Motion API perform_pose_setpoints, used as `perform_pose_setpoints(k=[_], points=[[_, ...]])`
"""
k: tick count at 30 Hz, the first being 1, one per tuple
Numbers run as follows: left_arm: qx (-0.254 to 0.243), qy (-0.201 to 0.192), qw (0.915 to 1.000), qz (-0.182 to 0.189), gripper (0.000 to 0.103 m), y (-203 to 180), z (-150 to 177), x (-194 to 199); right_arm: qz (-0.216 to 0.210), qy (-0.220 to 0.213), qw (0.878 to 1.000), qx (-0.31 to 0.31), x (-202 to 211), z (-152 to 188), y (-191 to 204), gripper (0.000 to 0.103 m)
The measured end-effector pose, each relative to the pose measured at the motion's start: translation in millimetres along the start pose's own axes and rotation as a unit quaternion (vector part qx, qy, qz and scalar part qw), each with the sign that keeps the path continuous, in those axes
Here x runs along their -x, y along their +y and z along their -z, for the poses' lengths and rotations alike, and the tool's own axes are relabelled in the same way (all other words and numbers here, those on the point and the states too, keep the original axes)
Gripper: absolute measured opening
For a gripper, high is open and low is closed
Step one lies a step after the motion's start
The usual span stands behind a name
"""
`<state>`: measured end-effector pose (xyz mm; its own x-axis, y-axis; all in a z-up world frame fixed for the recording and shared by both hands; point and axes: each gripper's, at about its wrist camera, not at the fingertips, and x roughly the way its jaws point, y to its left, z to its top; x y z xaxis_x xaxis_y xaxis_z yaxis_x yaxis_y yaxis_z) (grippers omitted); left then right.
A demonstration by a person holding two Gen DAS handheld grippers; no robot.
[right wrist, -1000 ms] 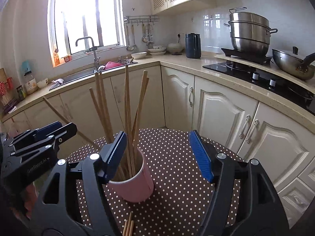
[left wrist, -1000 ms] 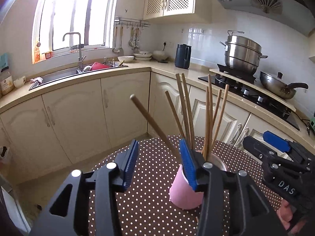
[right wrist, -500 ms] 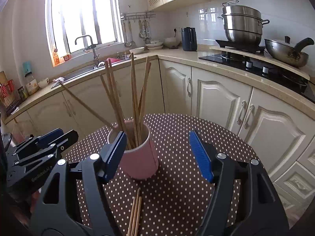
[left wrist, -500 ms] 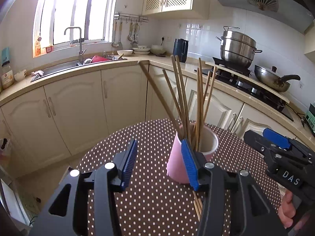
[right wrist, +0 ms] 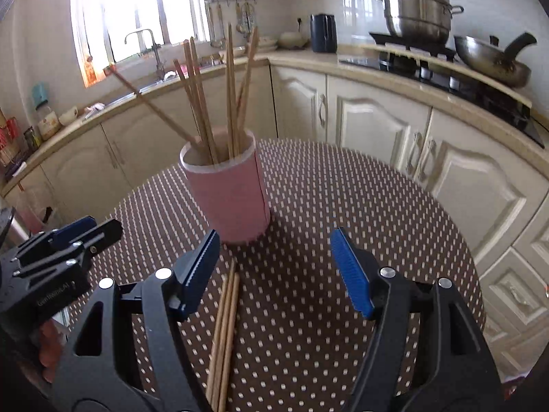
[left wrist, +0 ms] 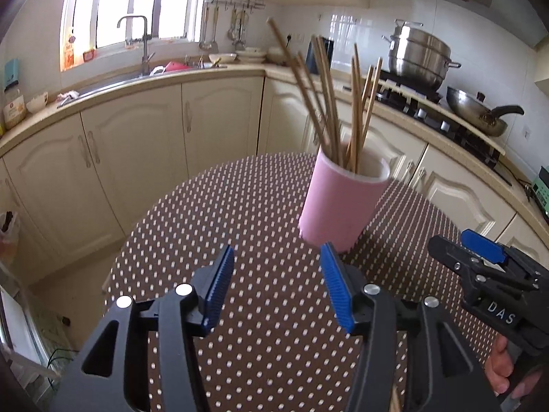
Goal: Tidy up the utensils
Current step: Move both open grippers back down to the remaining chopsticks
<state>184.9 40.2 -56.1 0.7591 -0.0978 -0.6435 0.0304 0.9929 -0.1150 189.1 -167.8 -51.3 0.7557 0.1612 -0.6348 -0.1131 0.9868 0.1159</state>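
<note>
A pink cup [left wrist: 339, 202] [right wrist: 228, 197] stands upright on the round brown polka-dot table [left wrist: 240, 219] [right wrist: 360, 206]. It holds several wooden chopsticks [left wrist: 329, 103] [right wrist: 230, 92] that lean outward. A few more chopsticks [right wrist: 224, 329] lie flat on the table just in front of the cup. My left gripper [left wrist: 276, 285] is open and empty, a little short of the cup; it also shows in the right wrist view [right wrist: 65, 240]. My right gripper [right wrist: 276, 269] is open and empty, above the loose chopsticks; it also shows in the left wrist view [left wrist: 480, 261].
Cream kitchen cabinets [left wrist: 137, 144] curve around behind the table. A sink with a tap [left wrist: 137, 44] is at the back left. A steel pot [right wrist: 415, 10] and a wok [right wrist: 490, 58] stand on the stove at the right. A dark kettle [right wrist: 323, 32] is on the counter.
Both grippers have pulled back from the cup and risen, so the cup now stands ahead of the fingertips. The loose chopsticks on the table have come into fuller view.
</note>
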Motion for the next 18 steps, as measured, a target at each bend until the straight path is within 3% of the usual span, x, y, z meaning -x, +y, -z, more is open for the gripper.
perform_pose_setpoints(k=[10,18], points=[[-0.008,0.031,0.9995,0.006,0.054,10.3,33.0,-4.9,0.009,0.058,0.998,0.003,-24.6,35.0,-2.8,0.067],[-0.015,0.051,0.9984,0.021,0.062,8.4,46.6,-7.8,0.014,0.093,0.995,0.026,-38.1,58.0,8.9,0.072]])
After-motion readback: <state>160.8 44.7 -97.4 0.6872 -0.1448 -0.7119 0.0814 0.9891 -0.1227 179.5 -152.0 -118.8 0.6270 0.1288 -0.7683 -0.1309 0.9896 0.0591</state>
